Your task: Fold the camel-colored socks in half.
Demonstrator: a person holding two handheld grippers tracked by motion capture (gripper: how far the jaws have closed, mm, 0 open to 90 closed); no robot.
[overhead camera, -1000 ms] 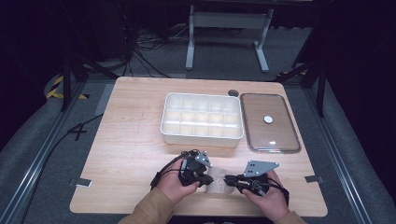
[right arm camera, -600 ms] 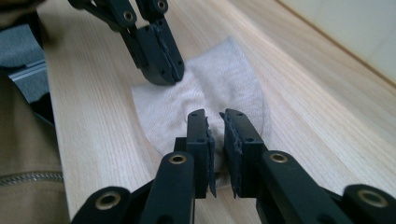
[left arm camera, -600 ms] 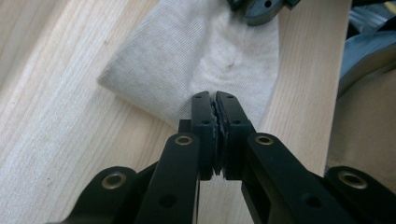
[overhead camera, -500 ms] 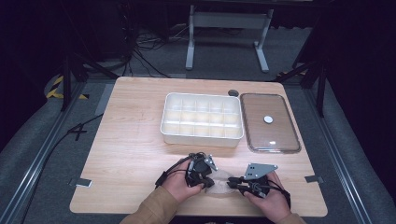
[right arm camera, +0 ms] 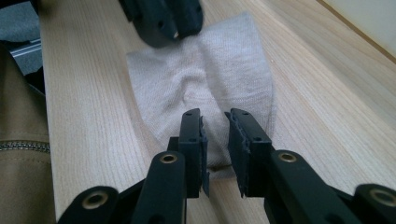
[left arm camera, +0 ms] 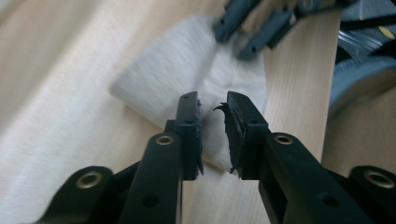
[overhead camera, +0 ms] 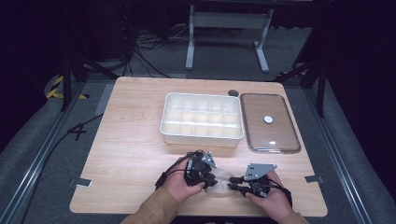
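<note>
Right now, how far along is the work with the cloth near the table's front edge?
Early, by the look of it. The pale cloth lies flat on the table, one gripper at each end. The left gripper and right gripper each have open fingers over the cloth's edge, not closed on it. The compartment tray holds nothing and its lid lies beside it, so gripping and handling remain.

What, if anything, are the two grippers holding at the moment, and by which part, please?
Nothing is clamped yet. The small off-white knitted cloth lies flat on the wooden table; the left gripper and right gripper each hover with jaws apart over opposite edges.
</note>
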